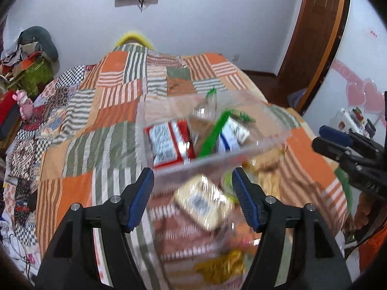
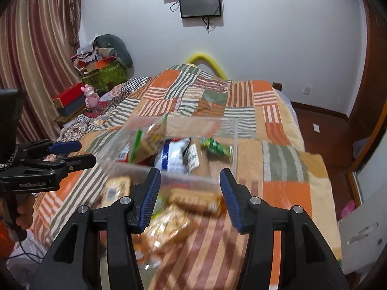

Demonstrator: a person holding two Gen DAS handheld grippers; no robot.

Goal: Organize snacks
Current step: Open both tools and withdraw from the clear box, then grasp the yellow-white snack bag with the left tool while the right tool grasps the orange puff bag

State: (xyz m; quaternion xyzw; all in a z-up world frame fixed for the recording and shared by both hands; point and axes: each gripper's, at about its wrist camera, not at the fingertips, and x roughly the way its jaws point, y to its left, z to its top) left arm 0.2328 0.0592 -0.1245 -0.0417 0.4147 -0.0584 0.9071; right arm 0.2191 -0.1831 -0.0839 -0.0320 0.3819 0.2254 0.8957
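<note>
Both tools spread, nothing between the pads: left tool (image 1: 193, 198), right tool (image 2: 189, 198). Clear bin (image 2: 225, 145), part-filled, sits mid-bed (image 2: 278, 125); loose snack packets (image 2: 169, 224) lie near it. Packets likely light, crinkly, slippery; pinch a sealed edge.

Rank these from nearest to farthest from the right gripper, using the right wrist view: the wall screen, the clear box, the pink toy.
1. Clear box: just ahead of the right gripper, on the quilt.
2. Pink toy: far left, beside the bed.
3. Wall screen: high on the far wall.
</note>
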